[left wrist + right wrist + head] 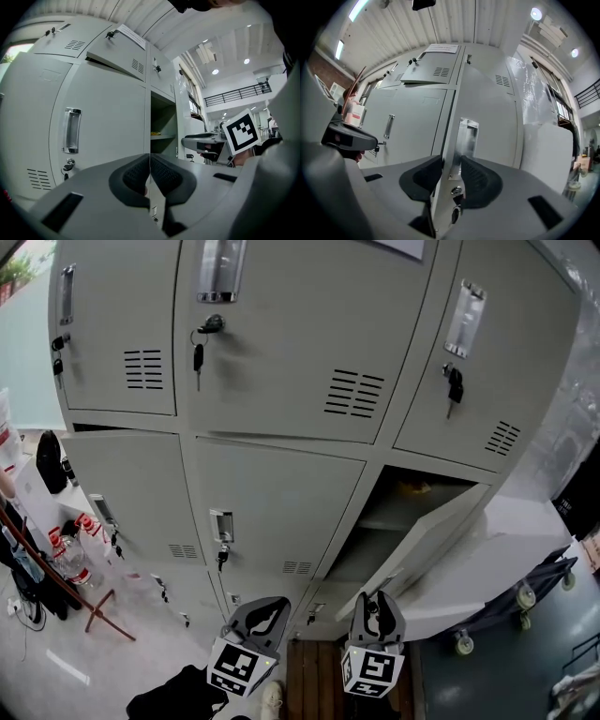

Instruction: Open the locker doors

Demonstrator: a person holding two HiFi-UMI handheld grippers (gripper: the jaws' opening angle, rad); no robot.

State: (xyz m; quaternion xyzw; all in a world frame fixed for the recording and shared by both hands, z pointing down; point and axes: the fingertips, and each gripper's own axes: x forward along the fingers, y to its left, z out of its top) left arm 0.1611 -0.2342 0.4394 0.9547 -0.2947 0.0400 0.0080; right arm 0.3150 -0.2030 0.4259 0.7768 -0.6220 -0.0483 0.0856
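Note:
A bank of grey lockers (281,381) fills the head view. The middle-row right door (427,540) is swung partly out, and its compartment (389,512) with a shelf shows behind it. My right gripper (378,601) is level at that door's free edge. In the right gripper view its jaws (451,164) straddle the door (487,136) edge beside the metal handle recess (467,138), pads pressed on it, with a key (456,197) in the lock below. My left gripper (255,615) is shut on nothing, its pads (140,174) meeting, in front of the closed middle door (103,126).
Keys hang in the upper doors' locks (199,352) (455,385). A white table on casters (506,559) stands close to the right of the open door. Bottles (70,559) and a red stand (94,610) are on the floor at left.

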